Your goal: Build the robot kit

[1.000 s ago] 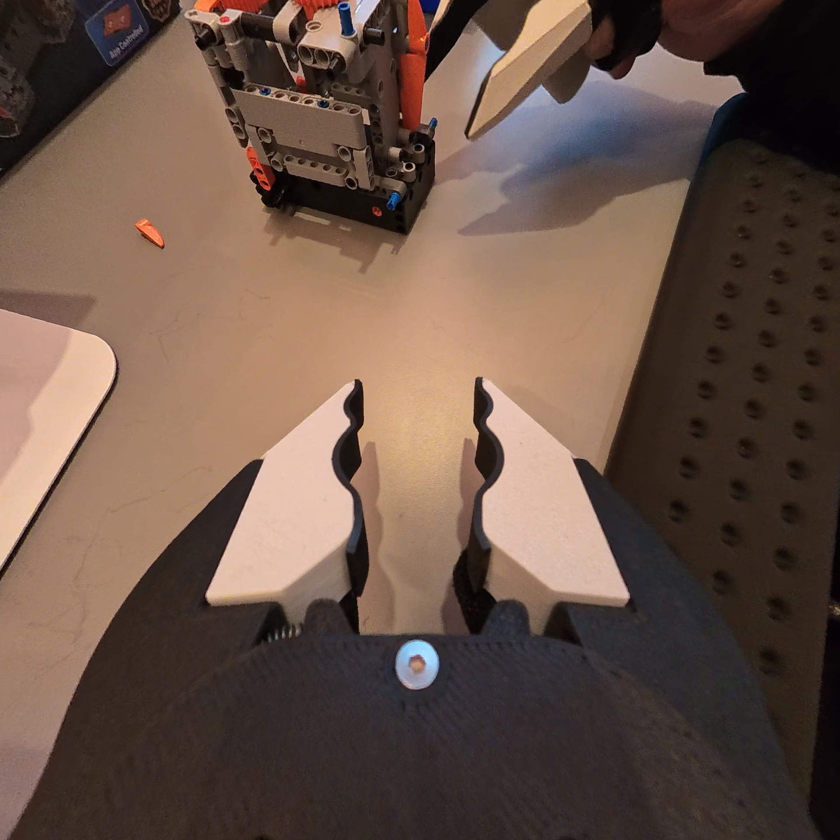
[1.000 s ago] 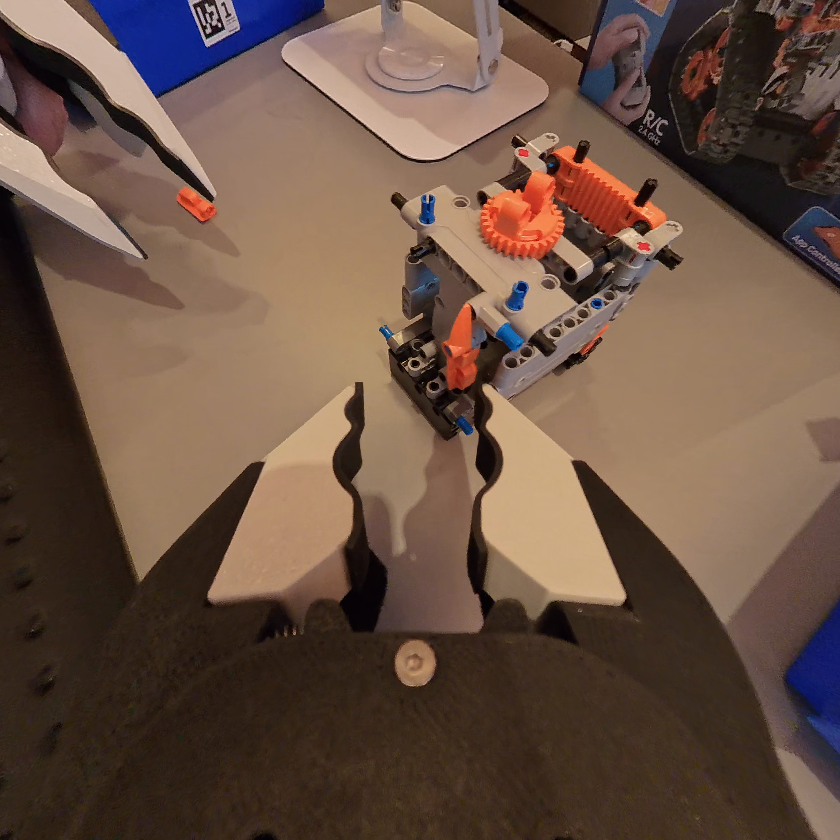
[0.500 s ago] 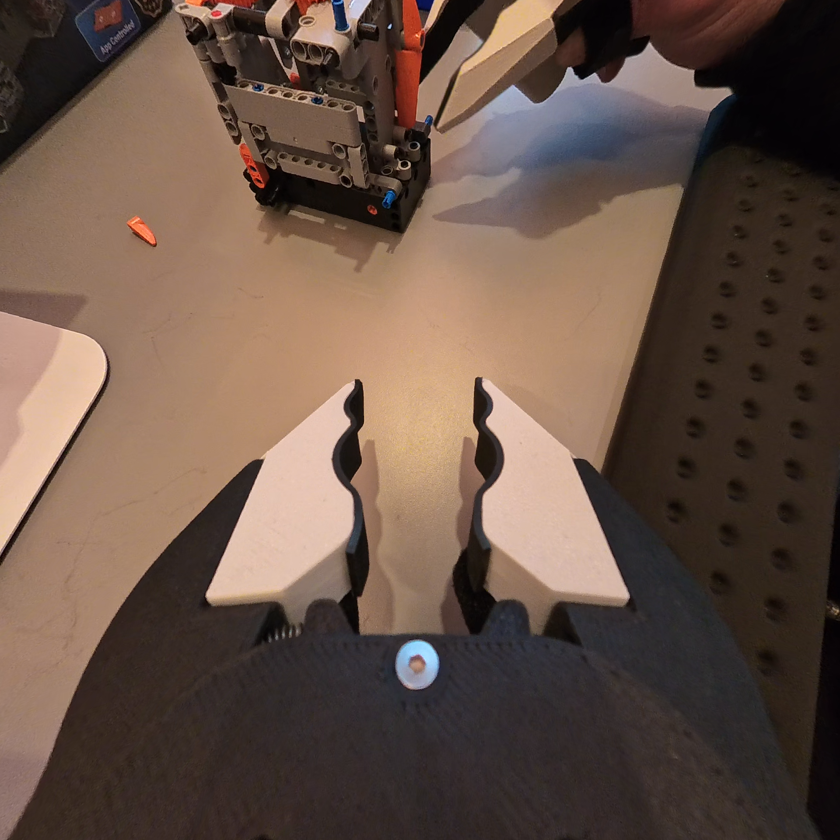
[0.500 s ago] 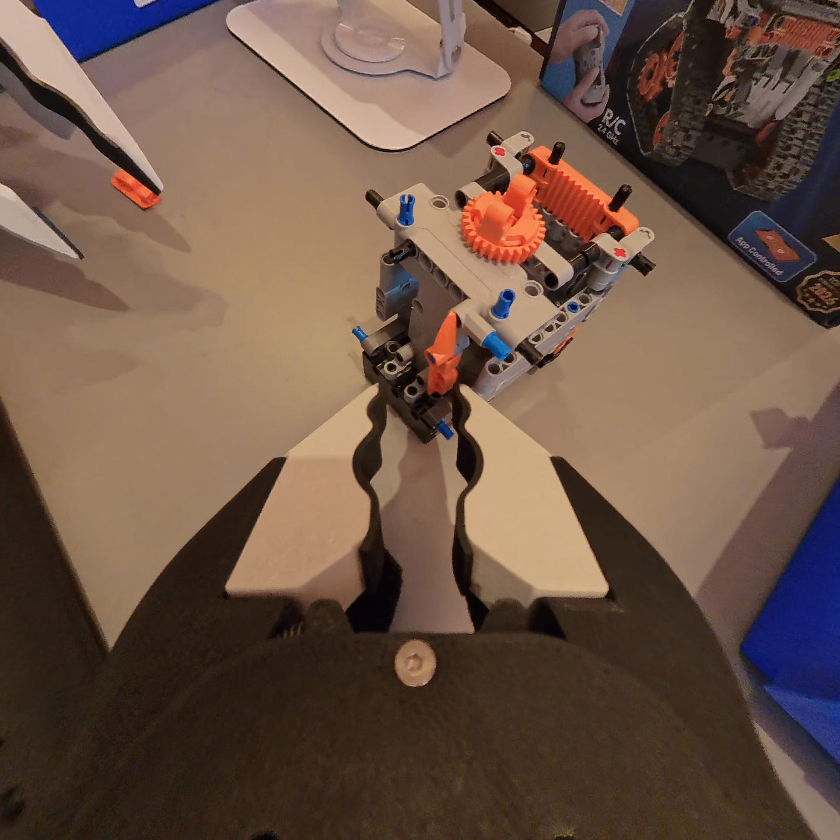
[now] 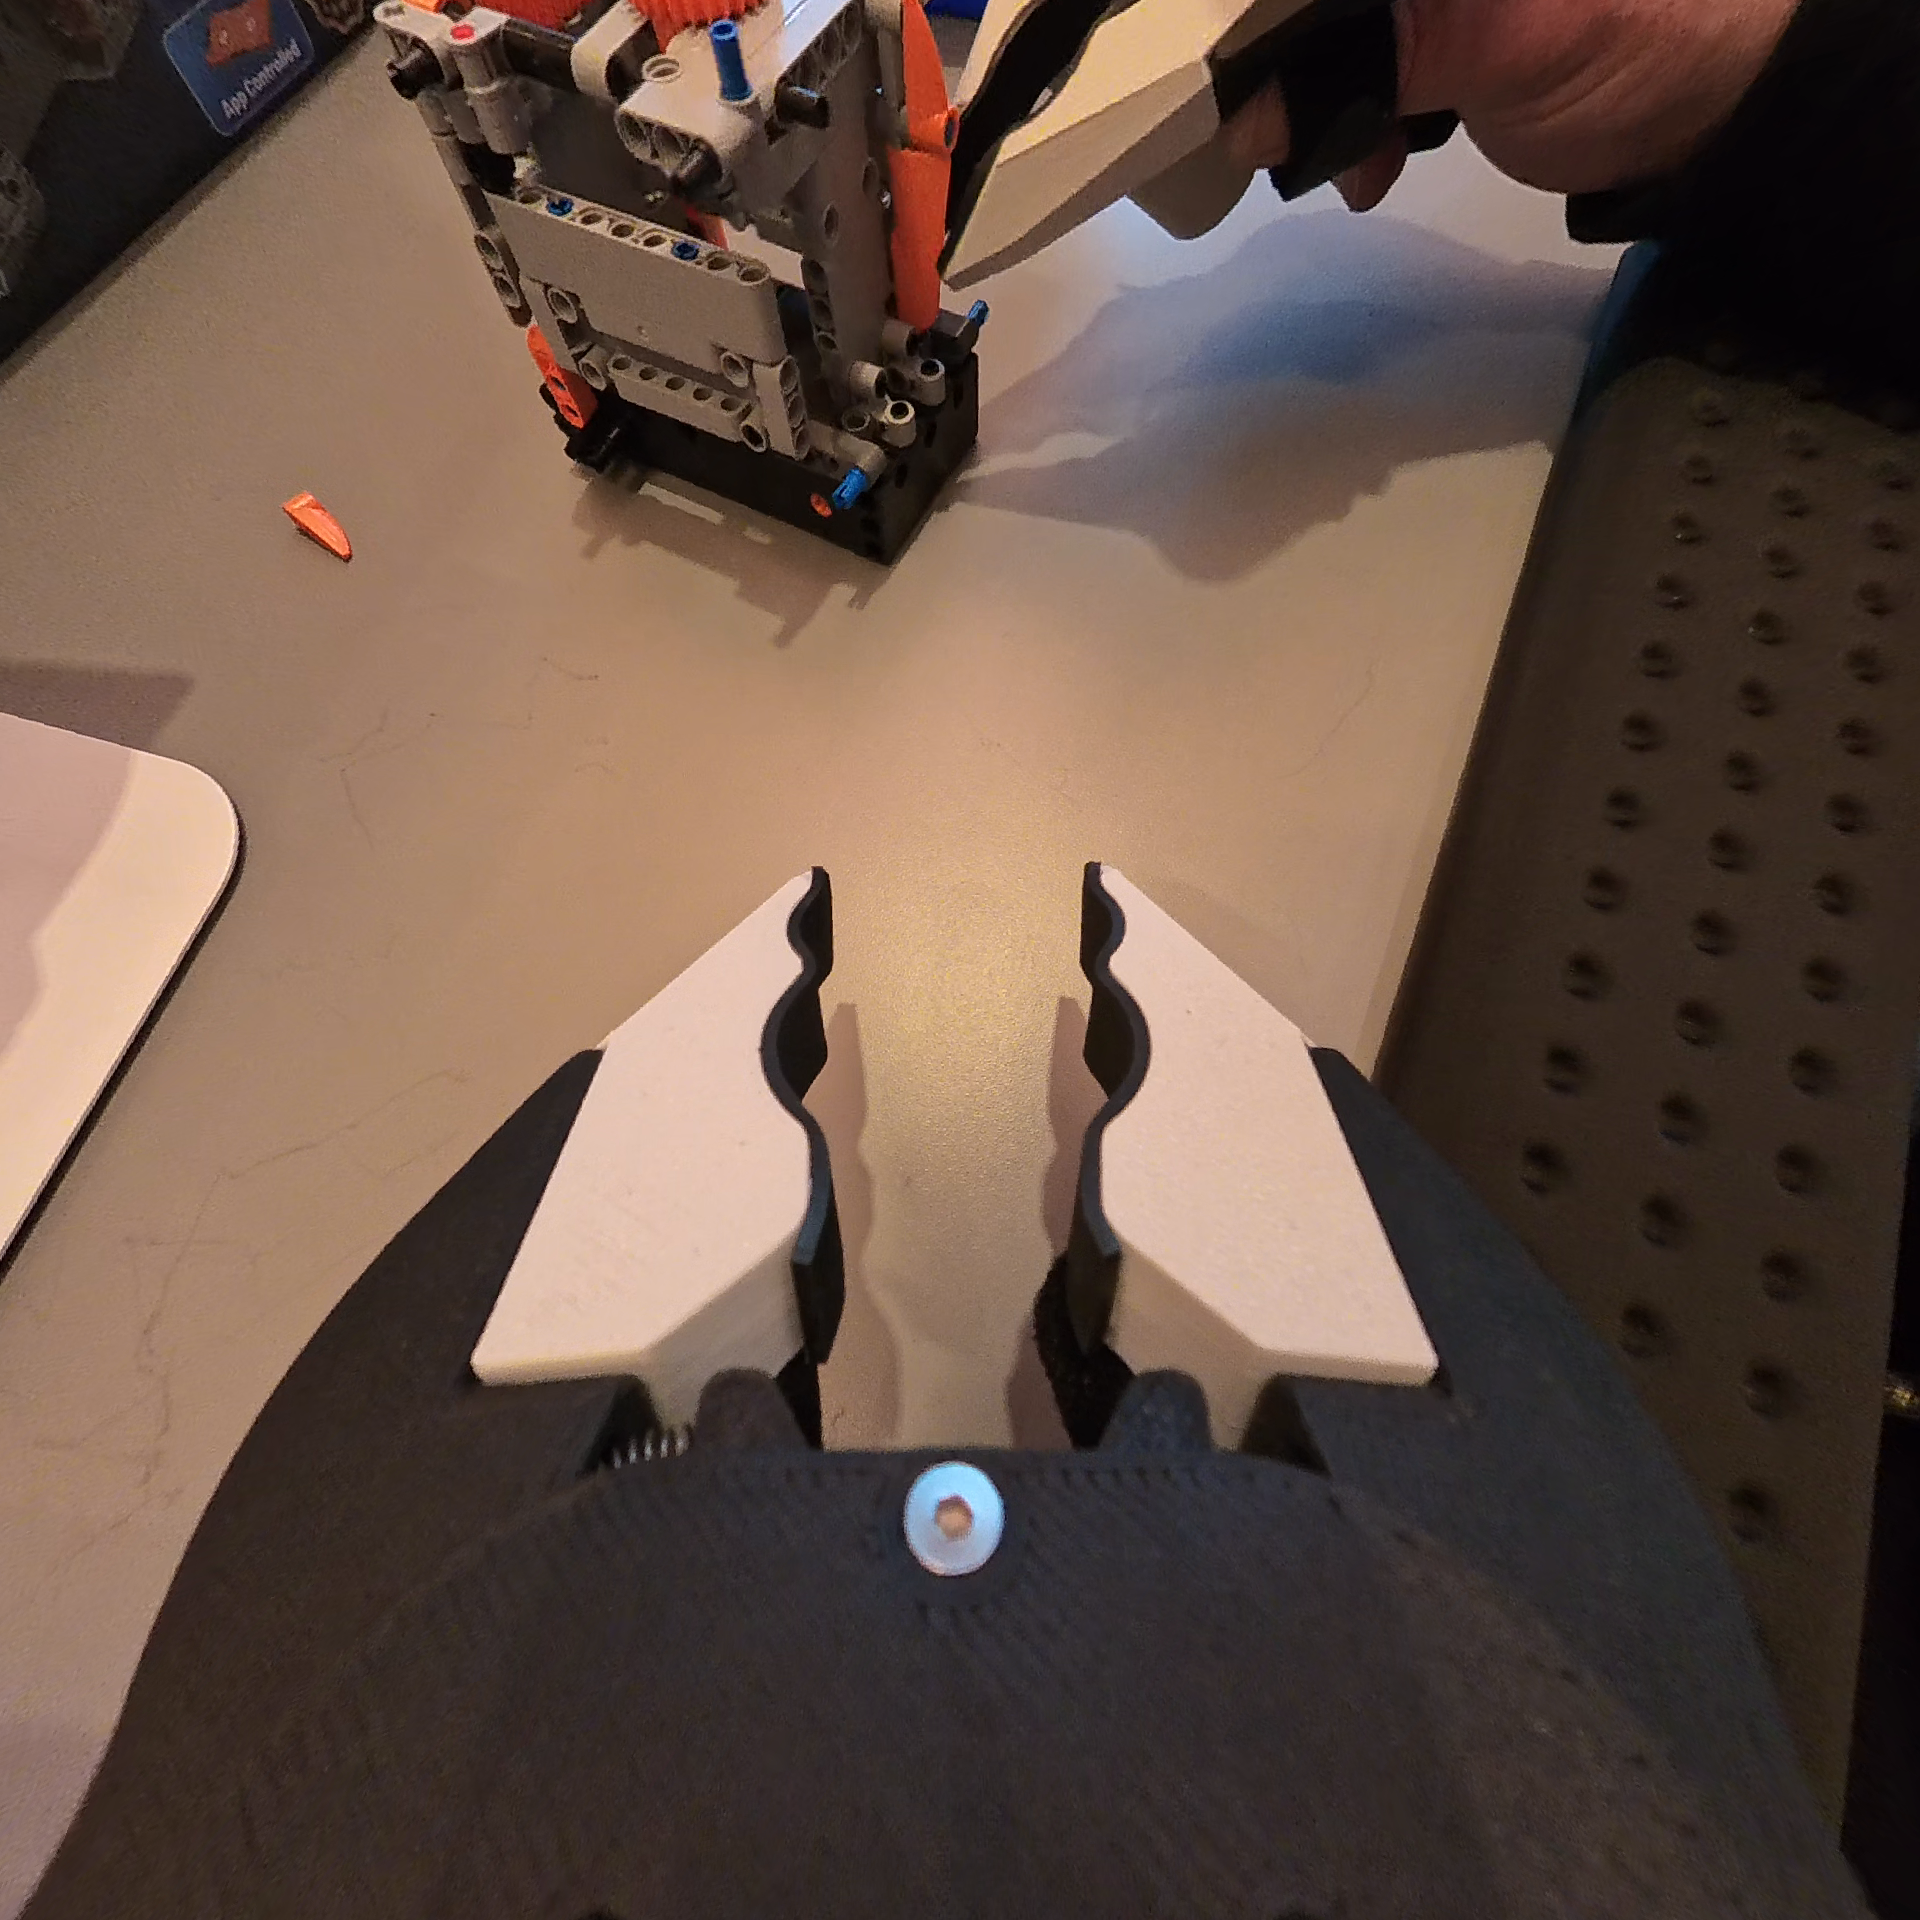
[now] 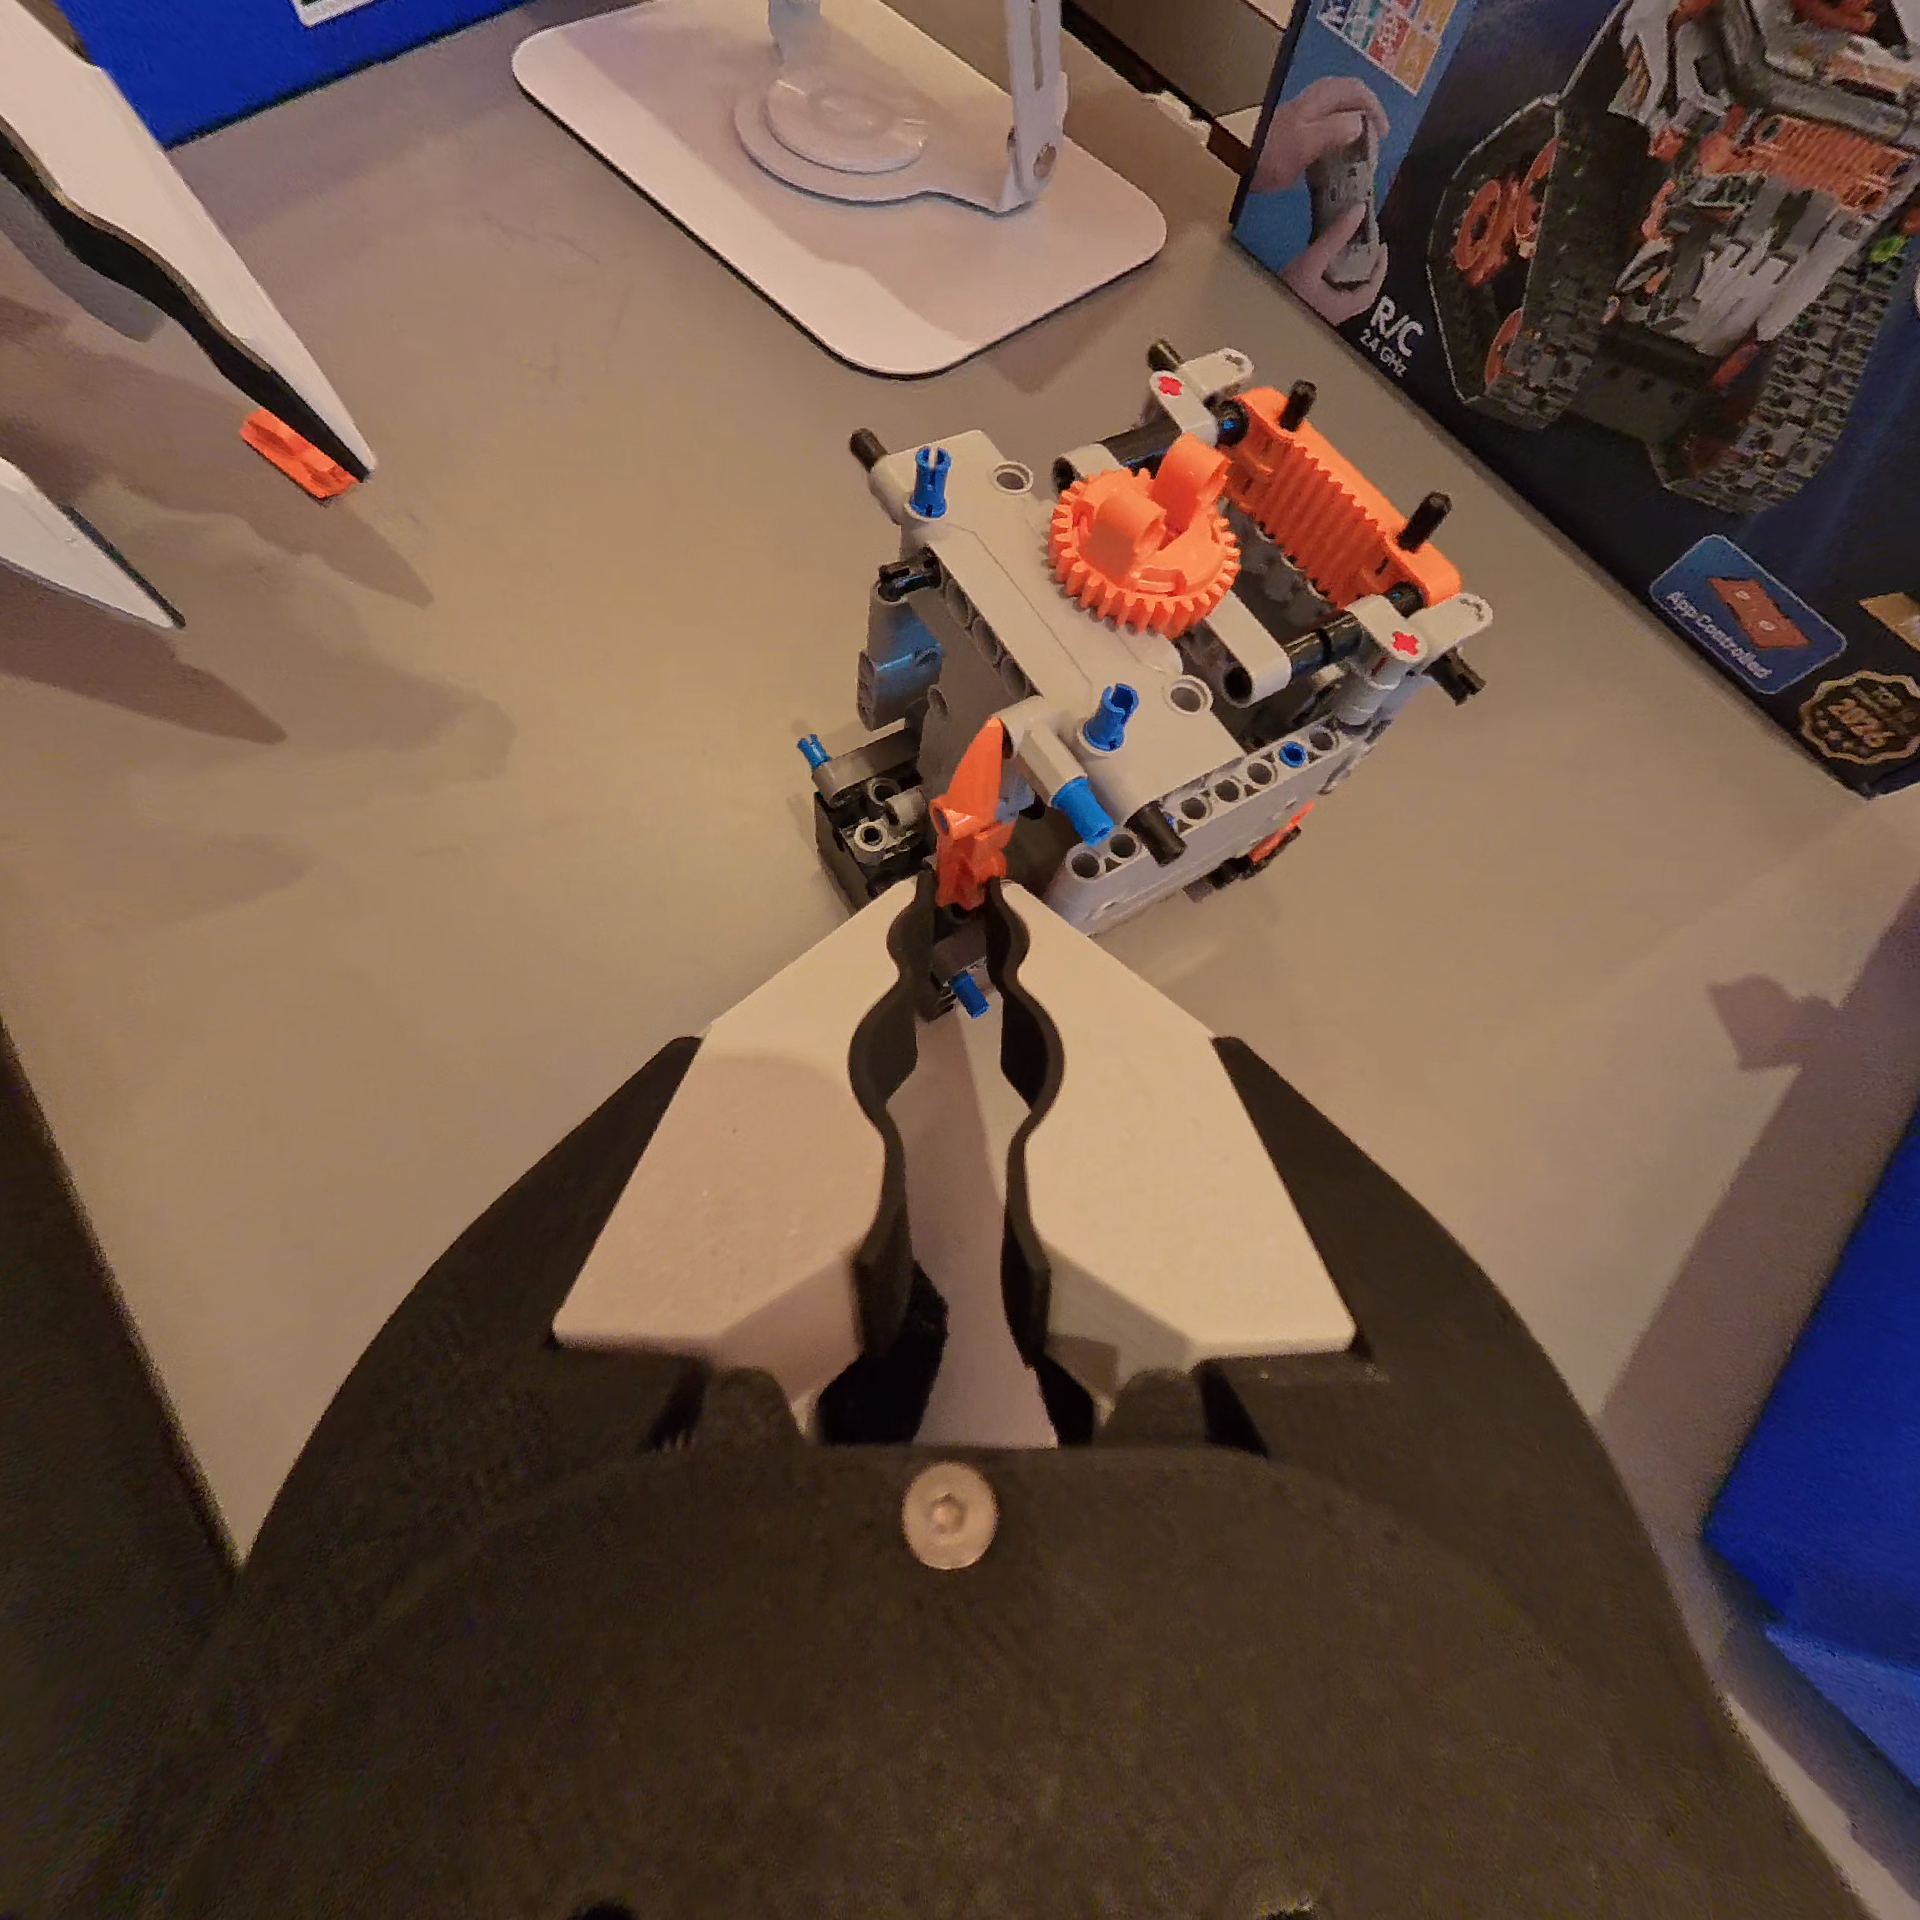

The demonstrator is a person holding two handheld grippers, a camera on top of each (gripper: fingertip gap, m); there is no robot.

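Left wrist view: left gripper [image 5: 956, 883] released, empty, over the table [image 5: 623, 779]; right gripper [image 5: 951, 265] pinched on the orange piece [image 5: 920, 197] at the model's [image 5: 665, 281] corner.
From the left we see a white base [image 5: 94, 883], a loose orange bit [image 5: 317, 525] lying well apart from the model, and the model standing upright mid-table. The right gripper's tips sit at the model's right corner, and a black dotted mat [image 5: 1714, 935] runs along the right edge. In the right wrist view the jaws are nearly closed, flanking the lower end of the orange piece; we judge contact, though the pads hide it. Our read is that the pinch is best kept square and low on that piece, with gentle force, since nothing braces the model and it could tip or slide. A box [image 6: 1610, 260] stands far right.
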